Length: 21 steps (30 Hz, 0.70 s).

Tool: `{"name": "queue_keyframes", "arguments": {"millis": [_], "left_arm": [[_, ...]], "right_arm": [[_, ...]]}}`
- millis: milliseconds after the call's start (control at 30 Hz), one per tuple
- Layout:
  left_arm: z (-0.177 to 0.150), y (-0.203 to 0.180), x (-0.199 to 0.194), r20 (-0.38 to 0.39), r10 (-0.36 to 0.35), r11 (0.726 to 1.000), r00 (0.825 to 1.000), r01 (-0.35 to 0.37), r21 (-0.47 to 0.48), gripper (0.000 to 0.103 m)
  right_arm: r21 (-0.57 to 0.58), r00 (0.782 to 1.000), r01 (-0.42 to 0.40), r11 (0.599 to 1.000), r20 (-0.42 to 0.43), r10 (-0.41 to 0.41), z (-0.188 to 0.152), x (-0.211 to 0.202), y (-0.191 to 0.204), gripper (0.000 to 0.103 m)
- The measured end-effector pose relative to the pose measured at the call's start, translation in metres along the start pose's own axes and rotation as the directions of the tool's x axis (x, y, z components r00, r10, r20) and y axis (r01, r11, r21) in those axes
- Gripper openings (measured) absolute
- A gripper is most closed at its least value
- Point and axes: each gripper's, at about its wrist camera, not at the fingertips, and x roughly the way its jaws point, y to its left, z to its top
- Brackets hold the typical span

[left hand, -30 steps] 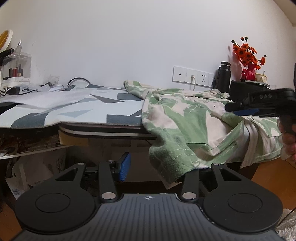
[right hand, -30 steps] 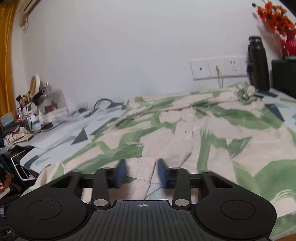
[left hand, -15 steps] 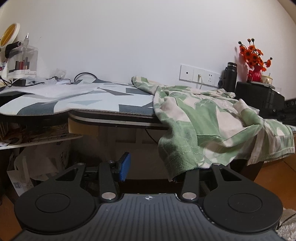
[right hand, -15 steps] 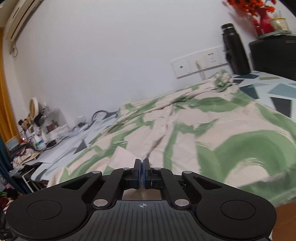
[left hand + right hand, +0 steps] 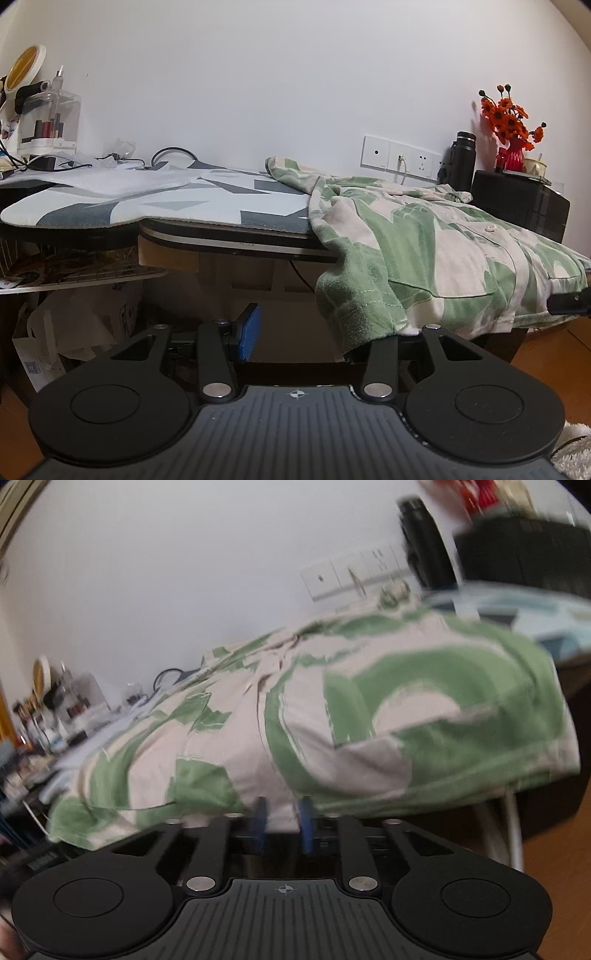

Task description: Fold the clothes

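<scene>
Green-and-cream shirt (image 5: 424,251) draped over the table's (image 5: 236,230) right near edge, left gripper (image 5: 299,336) fingers wide below its hem, right gripper (image 5: 282,821) fingers narrowly parted, blurred.

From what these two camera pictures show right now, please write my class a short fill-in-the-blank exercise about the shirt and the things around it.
1. The shirt has a cream and ____ pattern.
2. The flowers stand in a ____ vase.
3. The shirt hangs over the front edge of the ____, not flat on it.
4. The blue pads of the right gripper are ____, with a gap between them.

Missing words: green; red; table; apart
</scene>
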Motion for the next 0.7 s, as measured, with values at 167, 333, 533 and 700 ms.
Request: {"name": "queue_keyframes", "arguments": {"millis": [167,333,533,700], "left_arm": [[0.0,-0.003,-0.001,0.015,0.0,1.0,1.0,0.0,0.019,0.044],[-0.002,-0.004,-0.003,0.018,-0.006,1.0,1.0,0.006,0.023,0.044],[-0.003,-0.004,-0.006,0.021,-0.028,0.999,0.999,0.027,0.021,0.042],[-0.003,-0.006,-0.006,0.025,-0.031,0.999,0.999,0.031,0.019,0.04]], "right_arm": [[-0.092,1.0,0.0,0.996,-0.013,-0.001,-0.017,0.022,0.005,0.033],[-0.033,0.997,-0.062,0.998,-0.049,0.06,-0.023,0.041,-0.002,0.04],[0.028,0.989,-0.145,0.989,-0.037,0.146,-0.022,0.046,-0.009,0.019],[0.026,0.987,-0.155,0.988,-0.043,0.156,-0.022,0.037,-0.008,0.002]]}}
